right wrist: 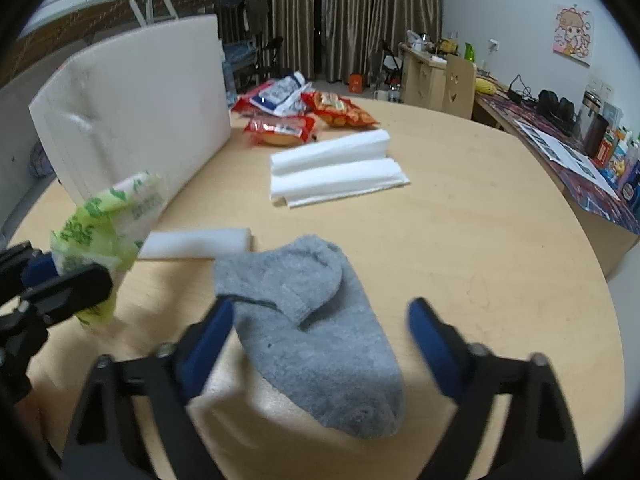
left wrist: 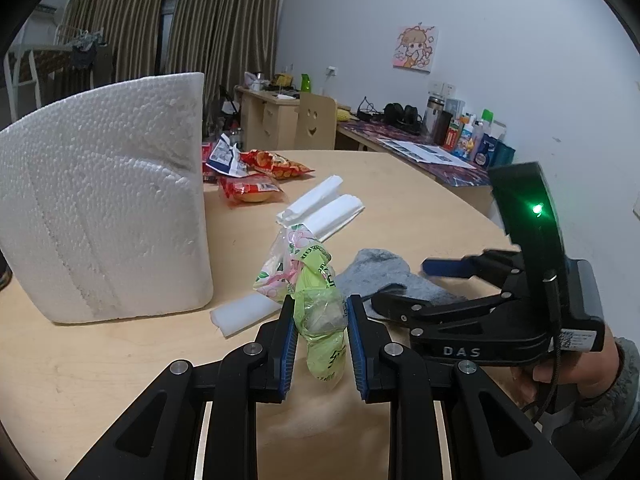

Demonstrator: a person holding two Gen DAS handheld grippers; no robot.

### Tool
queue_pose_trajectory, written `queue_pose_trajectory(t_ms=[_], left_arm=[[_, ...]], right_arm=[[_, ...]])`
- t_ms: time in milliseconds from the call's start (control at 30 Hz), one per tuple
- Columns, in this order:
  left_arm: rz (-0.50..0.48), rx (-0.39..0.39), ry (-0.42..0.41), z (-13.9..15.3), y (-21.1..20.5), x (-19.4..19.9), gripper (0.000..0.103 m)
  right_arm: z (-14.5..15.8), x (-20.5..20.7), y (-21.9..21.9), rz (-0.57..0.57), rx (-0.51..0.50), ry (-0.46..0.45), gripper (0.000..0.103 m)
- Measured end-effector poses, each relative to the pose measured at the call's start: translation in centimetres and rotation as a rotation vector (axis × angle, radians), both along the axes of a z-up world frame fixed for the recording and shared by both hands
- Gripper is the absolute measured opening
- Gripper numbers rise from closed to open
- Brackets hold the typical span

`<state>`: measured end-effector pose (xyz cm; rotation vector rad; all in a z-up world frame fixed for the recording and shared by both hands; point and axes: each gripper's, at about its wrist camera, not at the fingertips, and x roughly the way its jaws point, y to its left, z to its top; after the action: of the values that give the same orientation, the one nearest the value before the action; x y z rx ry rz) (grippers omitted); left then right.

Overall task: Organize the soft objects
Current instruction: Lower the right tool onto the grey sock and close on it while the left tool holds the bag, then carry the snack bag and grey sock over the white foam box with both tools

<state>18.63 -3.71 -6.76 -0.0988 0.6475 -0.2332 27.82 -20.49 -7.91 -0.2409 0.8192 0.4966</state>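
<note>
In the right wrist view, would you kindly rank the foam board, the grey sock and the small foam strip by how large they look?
1. Foam board, largest.
2. Grey sock; it lies nearest the camera, which inflates it.
3. Small foam strip, clearly smallest.

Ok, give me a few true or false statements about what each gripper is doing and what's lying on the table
1. The left gripper holds a green plastic bag. True.
2. The right gripper is clamped on the grey sock. False: its pads stand apart on either side of the sock, not pressing it.
3. The sock lies flat on the table. True.
4. The snack packets sit inside the foam block. False: they lie on the table beside it.
</note>
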Motion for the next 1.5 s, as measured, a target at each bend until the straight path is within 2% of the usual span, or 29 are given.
queue_pose_trajectory(t_ms=[67, 567, 600, 667, 767, 867, 1133, 1500], left_arm=[[0.0, -0.002, 0.002, 0.0, 0.1, 0.0, 0.025], [-0.008, -0.008, 0.013, -0.1, 0.1, 0.3, 0.025], [-0.006, -0.007, 0.014, -0.1, 0.1, 0.3, 0.025], [-0.005, -0.009, 0.016, -0.2, 0.1, 0.4, 0.025], [0.0, -0.008, 0.013, -0.2, 0.2, 0.3, 0.025], [0.003, -0.007, 0.006, -0.1, 0.2, 0.2, 0.025], [-0.005, 0.006, -0.024, 0.8, -0.1, -1.0, 0.025], [-0.004, 0.035, -0.103, 3.6, 0.0, -4.3, 0.025]], right_arm=[[-0.3, 0.1, 0.2, 0.01, -0.009, 0.026, 0.071], [-0.4, -0.1, 0.2, 0.039, -0.011, 0.041, 0.068], [-0.4, -0.2, 0.3, 0.045, -0.012, 0.036, 0.065], [-0.2, -0.6, 0.5, 0.06, -0.008, 0.031, 0.044], [-0.1, -1.2, 0.8, 0.084, -0.006, 0.033, 0.026], [-0.1, -1.7, 0.9, 0.093, 0.006, 0.038, 0.014], [0.5, -2.8, -0.6, 0.06, 0.144, 0.04, 0.013], [5.0, -5.7, -2.9, 0.003, 0.247, -0.094, 0.013]])
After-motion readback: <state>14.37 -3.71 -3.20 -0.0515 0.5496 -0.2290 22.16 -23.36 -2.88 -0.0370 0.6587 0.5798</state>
